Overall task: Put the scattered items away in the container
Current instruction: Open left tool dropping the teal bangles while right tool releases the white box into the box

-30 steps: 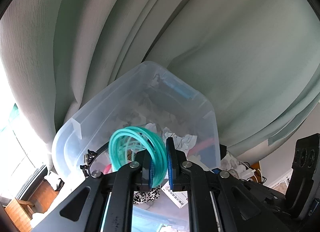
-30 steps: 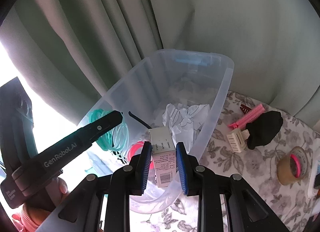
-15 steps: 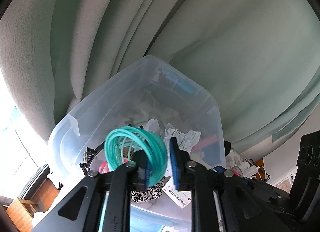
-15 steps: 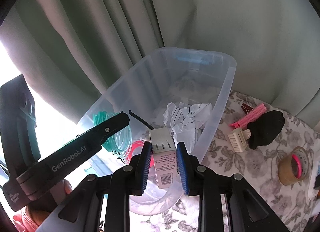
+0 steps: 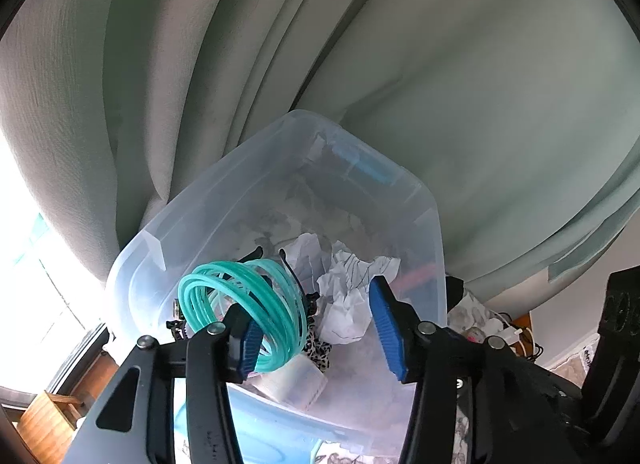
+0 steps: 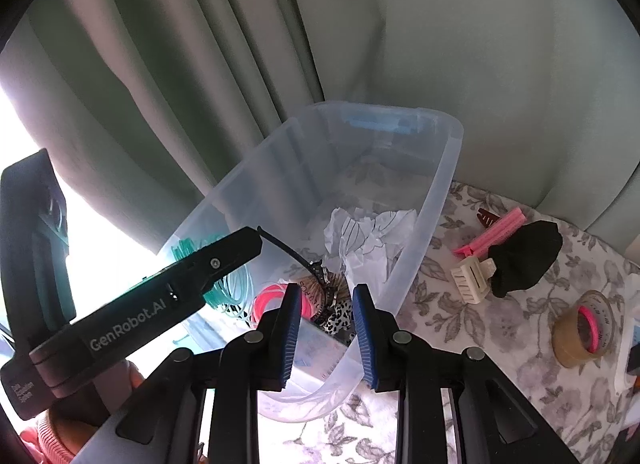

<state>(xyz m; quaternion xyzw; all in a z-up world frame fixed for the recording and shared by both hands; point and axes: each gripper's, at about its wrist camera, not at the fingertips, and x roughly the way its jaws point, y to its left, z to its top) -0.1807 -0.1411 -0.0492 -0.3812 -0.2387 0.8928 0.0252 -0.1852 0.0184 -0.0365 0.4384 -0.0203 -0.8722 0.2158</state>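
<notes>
Right wrist alone shows tape roll; both tools apart, left tool opening.

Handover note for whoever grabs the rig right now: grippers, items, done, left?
Left gripper: over the bin, jaws opening. The teal ring coil hangs on one finger, no longer clamped.
Right gripper: open and empty, at the bin's near rim.
In the bin: crumpled paper, small white box, pink rings, leopard-print piece, black hairband.
On the floral cloth: pink clip, cream claw clip, black fabric item, tape roll.
Left to do: shake the coil off into the bin, then fetch those four.
</notes>
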